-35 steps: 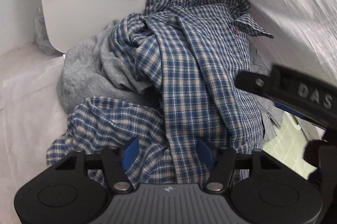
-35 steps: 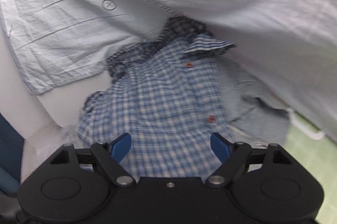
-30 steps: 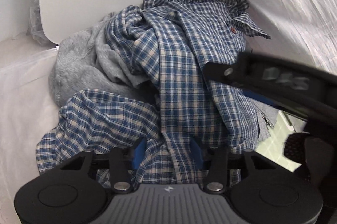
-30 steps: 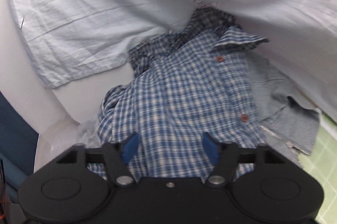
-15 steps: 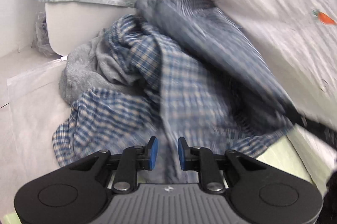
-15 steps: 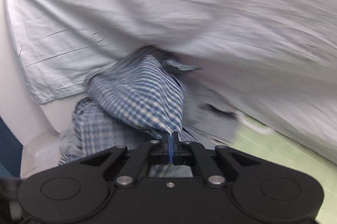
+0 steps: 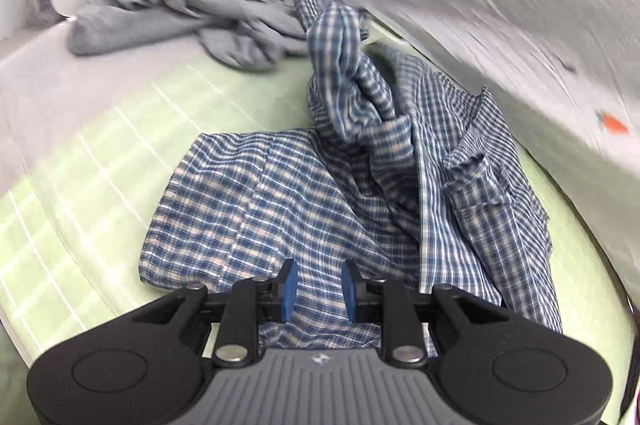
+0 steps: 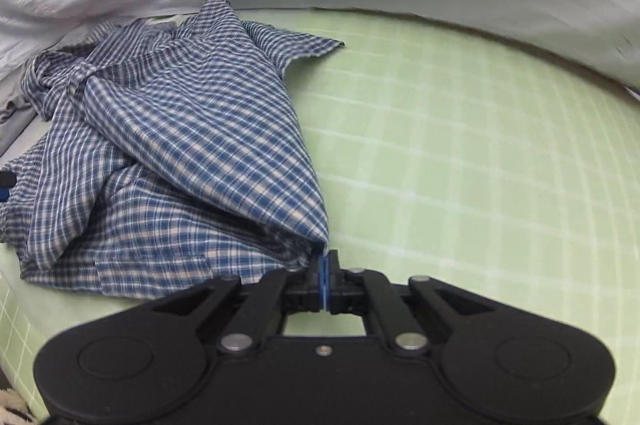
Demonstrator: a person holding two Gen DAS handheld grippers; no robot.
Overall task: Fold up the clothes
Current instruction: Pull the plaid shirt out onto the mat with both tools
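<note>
Right wrist view: the right gripper, earlier open above the heap, had clamped the plaid shirt and dragged it onto the green mat; the left gripper was opening over the cloth.

Checked cloth shirt, matt green gridded mat, grey knit.

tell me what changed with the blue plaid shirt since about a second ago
The blue plaid cotton shirt was pulled off the grey garment onto the green gridded mat. The right gripper shut on its edge; the left gripper, jaws opening, has cloth between them. The grey garment stayed in place.
</note>
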